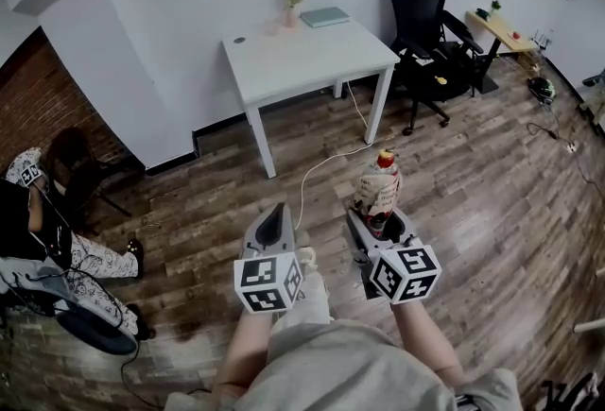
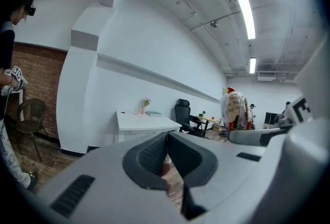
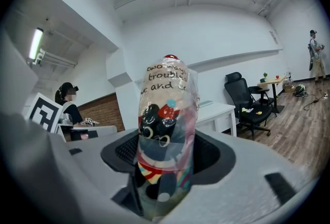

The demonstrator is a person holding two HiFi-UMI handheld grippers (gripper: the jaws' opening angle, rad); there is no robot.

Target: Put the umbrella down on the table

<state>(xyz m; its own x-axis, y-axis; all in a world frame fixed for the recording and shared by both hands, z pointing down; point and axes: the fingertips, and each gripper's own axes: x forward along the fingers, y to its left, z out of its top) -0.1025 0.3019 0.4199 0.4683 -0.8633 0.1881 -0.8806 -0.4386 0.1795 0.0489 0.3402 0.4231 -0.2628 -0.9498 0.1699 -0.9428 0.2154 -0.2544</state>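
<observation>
A folded umbrella (image 1: 379, 189) in a clear printed sleeve with a red tip stands upright in my right gripper (image 1: 378, 222), whose jaws are shut on its lower part. In the right gripper view the umbrella (image 3: 166, 130) fills the middle, between the dark pads (image 3: 211, 153). My left gripper (image 1: 273, 228) is beside it on the left, shut and empty; its pads (image 2: 154, 158) meet with nothing between them. The white table (image 1: 304, 55) stands well ahead by the wall, and shows small in the left gripper view as the table (image 2: 142, 121).
On the table are a small flower vase (image 1: 292, 8) and a teal book (image 1: 325, 17). A black office chair (image 1: 430, 26) stands right of it, a cable (image 1: 317, 168) runs over the wooden floor, and a seated person (image 1: 47, 248) is at the left.
</observation>
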